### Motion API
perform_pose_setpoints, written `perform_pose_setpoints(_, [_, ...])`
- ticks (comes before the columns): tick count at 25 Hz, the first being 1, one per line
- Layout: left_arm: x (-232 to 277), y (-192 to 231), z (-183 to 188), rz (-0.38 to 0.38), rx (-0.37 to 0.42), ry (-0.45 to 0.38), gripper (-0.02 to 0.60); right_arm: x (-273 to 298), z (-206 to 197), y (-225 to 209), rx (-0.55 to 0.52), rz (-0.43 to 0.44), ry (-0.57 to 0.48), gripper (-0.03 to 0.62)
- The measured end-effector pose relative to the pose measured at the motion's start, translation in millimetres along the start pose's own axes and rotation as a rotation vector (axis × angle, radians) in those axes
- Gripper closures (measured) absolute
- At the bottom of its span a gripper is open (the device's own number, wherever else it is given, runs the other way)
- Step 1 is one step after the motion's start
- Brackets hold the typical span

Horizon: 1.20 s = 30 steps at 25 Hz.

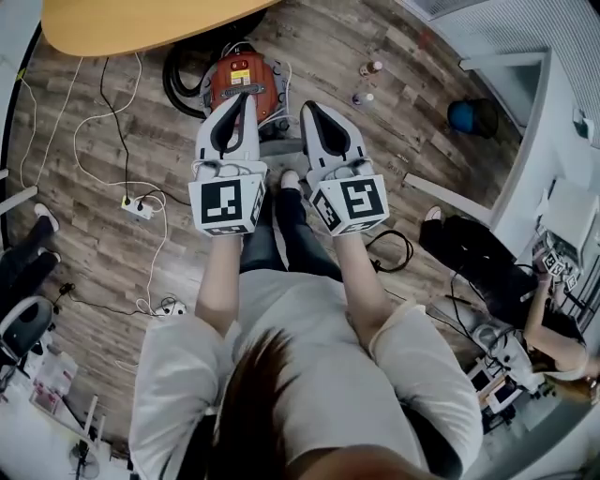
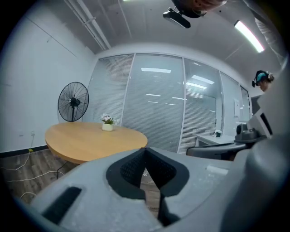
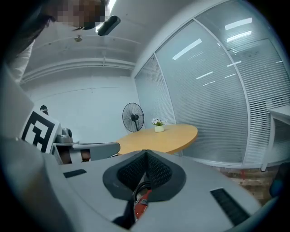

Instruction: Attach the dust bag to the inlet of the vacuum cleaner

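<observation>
The red vacuum cleaner stands on the wooden floor, its black hose coiled at its left. I see no dust bag in any view. My left gripper and right gripper are held up side by side, well above the floor, with their tips over the vacuum in the head view. Both are shut with nothing between the pads. In the left gripper view the left gripper points roughly level at the room. Below the right gripper, a strip of the red vacuum shows through the gap.
A round wooden table stands behind the vacuum, with a small plant pot on it and a standing fan beside it. White cables and a power strip lie at the left. Two bottles and a blue bin are at the right. Another person sits at the far right.
</observation>
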<state>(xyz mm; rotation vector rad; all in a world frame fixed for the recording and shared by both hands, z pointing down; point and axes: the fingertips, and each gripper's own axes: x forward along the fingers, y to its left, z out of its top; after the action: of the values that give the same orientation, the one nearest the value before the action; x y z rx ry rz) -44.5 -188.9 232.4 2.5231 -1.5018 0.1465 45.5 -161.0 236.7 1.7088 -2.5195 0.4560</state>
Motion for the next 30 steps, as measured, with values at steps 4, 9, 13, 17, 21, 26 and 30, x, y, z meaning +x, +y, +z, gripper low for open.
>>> perform_pose_setpoints(4, [-12,-10,22,-0.014,0.049,-0.002,0.565,-25,21,12,-0.07,0.014,-0.008,0.591])
perform_pose_setpoints(9, [-44,-24,46,-0.045,0.09,-0.008,0.565,-56,37,21,-0.023,0.009,-0.018,0.591])
perform_pose_setpoints(13, [-62,-31,58,-0.037,0.073,-0.019,0.565,-73,48,25,-0.007,0.007,-0.026,0.591])
perform_pose_setpoints(17, [-79,-41,62,-0.046,0.089,-0.015,0.565,-92,61,32,0.011,0.003,-0.06,0.591])
perform_pose_setpoints(21, [-91,-51,66,-0.051,0.084,-0.012,0.565,-106,73,36,0.012,0.011,-0.094,0.591])
perform_pose_setpoints(26, [-97,-69,77,-0.061,0.101,-0.033,0.565,-122,79,29,0.001,-0.003,-0.115,0.591])
perform_pose_setpoints(30, [-103,-90,86,-0.087,0.119,-0.065,0.565,-138,79,29,-0.022,0.005,-0.114,0.591])
